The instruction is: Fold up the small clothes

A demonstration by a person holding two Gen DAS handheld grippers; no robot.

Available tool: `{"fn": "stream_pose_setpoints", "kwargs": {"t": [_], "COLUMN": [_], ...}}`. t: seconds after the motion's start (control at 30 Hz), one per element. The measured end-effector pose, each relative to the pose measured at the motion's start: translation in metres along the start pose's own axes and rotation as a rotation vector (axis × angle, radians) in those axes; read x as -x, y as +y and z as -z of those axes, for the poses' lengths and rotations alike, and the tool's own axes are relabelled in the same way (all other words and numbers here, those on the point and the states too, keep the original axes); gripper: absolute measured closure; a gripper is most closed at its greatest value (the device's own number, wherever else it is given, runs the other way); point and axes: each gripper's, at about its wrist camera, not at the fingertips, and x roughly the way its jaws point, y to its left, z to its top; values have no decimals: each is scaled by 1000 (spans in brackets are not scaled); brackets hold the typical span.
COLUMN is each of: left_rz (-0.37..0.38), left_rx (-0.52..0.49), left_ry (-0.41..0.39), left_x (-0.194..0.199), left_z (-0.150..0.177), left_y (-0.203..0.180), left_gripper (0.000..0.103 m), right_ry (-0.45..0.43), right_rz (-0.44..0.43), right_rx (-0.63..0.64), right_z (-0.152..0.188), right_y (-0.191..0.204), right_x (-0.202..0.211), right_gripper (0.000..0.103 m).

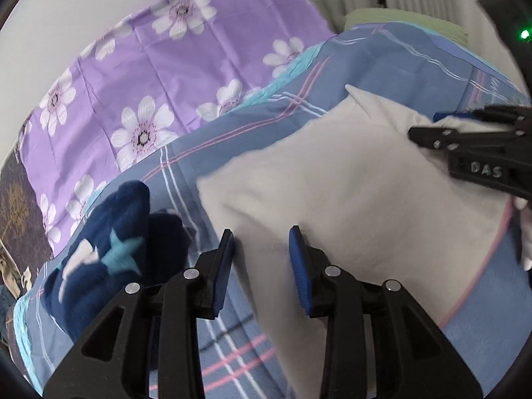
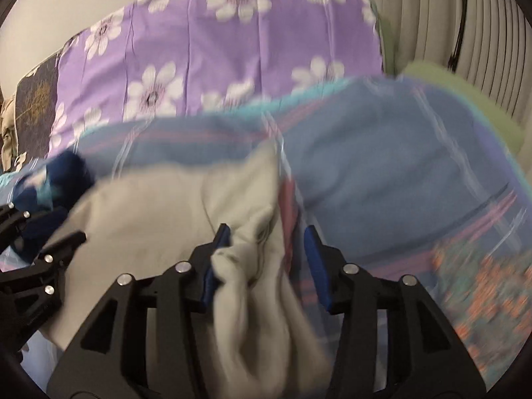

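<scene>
A white garment [image 1: 349, 193] lies spread on the blue checked bed sheet [image 1: 382, 60]. My left gripper [image 1: 261, 229] stands open over its near left edge; the cloth runs between the blue pads without being pinched. In the right wrist view the same white garment [image 2: 159, 206] is bunched up at my right gripper [image 2: 266, 226]. Its jaws stand apart, the folds resting against the left pad and the right pad bare. The right gripper [image 1: 465, 139] also shows at the cloth's far right corner, and the left gripper [image 2: 50, 249] at the cloth's left edge.
A dark blue fleece garment with a light blue star [image 1: 109, 242] lies to the left of the white one. A purple flowered cloth [image 1: 149, 66] covers the back of the bed. A green pillow [image 1: 399, 16] sits at the far end, by a ribbed white wall [image 2: 465, 33].
</scene>
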Motion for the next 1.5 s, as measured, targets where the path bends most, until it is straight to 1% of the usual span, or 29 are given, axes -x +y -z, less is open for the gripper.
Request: {"fn": "stream_pose_setpoints", "kwargs": {"t": [0.03,0.13,0.2,0.27,0.37,0.47,0.57,0.63,0.67,0.73,0.8,0.83,0.87,0.9,0.97,1.0,1.07,1.13,1.17,1.2,1.37,1.43,1.5], "left_rz": [-9,-9,7,16,23,38,67,95,110,133,153,161,171,182,198,200,198,182,169,150,133,115,91], "left_rx": [3,16,37,30,0,23,43,58,67,80,91,99,110,128,164,177,211,223,227,232,254,259,252], "left_ry": [-4,6,23,51,64,60,52,35,20,-10,-42,-54,-65,-82,-115,-128,-171,-209,-224,-243,-323,-348,-373], "left_x": [3,10,17,24,29,38,49,61,69,84,99,107,114,123,141,149,170,190,199,210,260,279,296], "left_z": [6,15,18,23,31,36,39,42,44,50,57,61,65,70,81,84,93,101,104,108,121,127,132], "left_y": [-3,-6,-8,-10,-16,-15,-16,-17,-17,-20,-23,-25,-26,-26,-27,-27,-24,-23,-23,-23,-21,-24,-29], "left_gripper": [70,71,72,70,65,64,63,60,57,53,51,51,49,47,46,42,38,31,25,22,12,8,3], "right_ry": [-22,-8,-1,6,14,22,-7,-47,-66,-111,-162,-182,-208,-230,-274,-288,-327,-358,-374,-382,-425,-443,-455], "right_rz": [-19,-39,-34,-8,20,65,87,80,69,54,49,47,40,29,13,5,-10,-9,-14,-17,-17,-8,-4], "right_rx": [-22,-80,-87,-65,-25,22,49,63,68,76,88,90,94,98,96,93,82,73,70,69,41,19,0], "right_z": [10,18,21,25,35,43,52,58,61,70,80,82,87,91,101,103,112,118,122,124,141,148,156], "right_y": [-2,-7,-7,-2,5,10,11,12,13,13,14,14,14,14,14,14,13,14,14,15,18,18,18], "right_x": [8,16,22,29,42,55,76,99,111,142,174,186,201,214,244,254,280,301,313,320,363,378,389], "right_gripper": [54,54,54,54,53,53,53,53,53,53,46,39,36,36,29,28,22,18,17,16,8,4,3]}}
